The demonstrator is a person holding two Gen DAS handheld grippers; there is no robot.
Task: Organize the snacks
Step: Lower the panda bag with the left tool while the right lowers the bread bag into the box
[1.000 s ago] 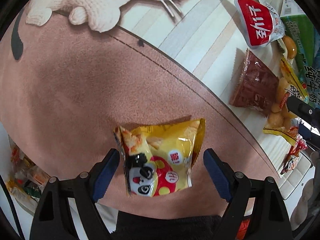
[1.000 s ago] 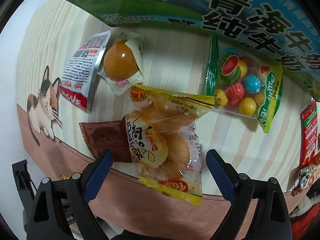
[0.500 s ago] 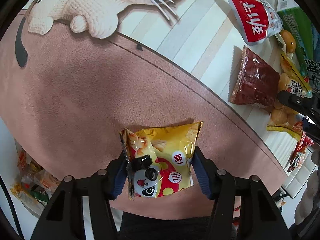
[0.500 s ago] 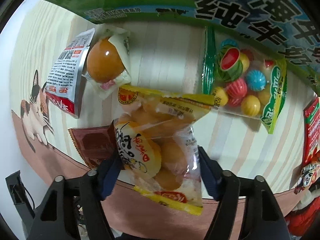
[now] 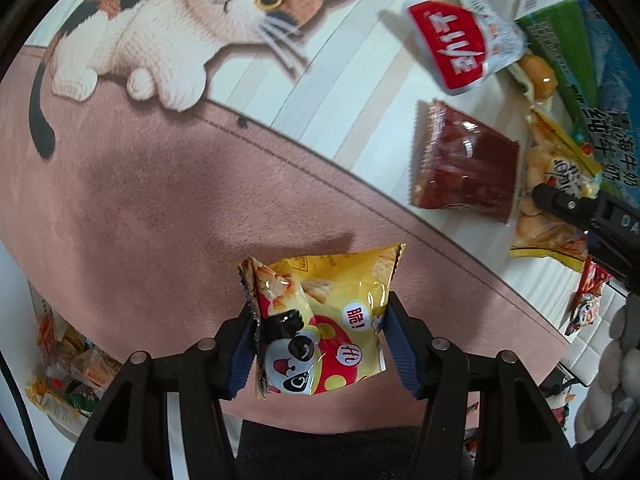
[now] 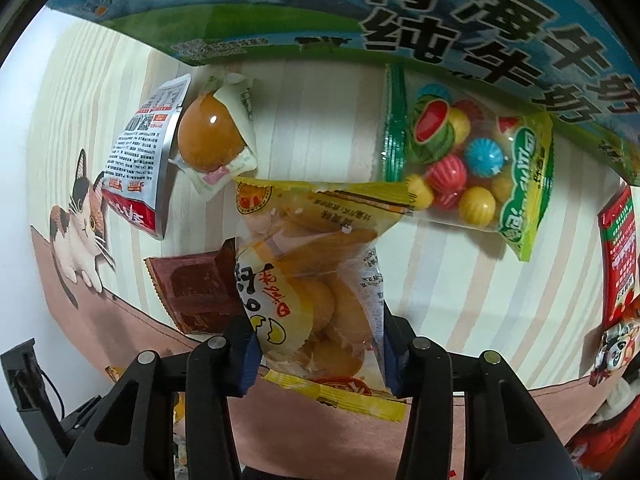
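Gripping a light, crinkly panda snack bag (image 5: 320, 320) by its side seams, the left hand-held gripper (image 5: 320, 340) holds it over the pink mat (image 5: 160, 200), below the printed cat (image 5: 180, 36). The right hand-held gripper (image 6: 320, 344), just closing, pinches a soft, crushable bun packet (image 6: 312, 280) beside the candy bag (image 6: 468, 168). Neighbouring packets crowd it; the mat is open.
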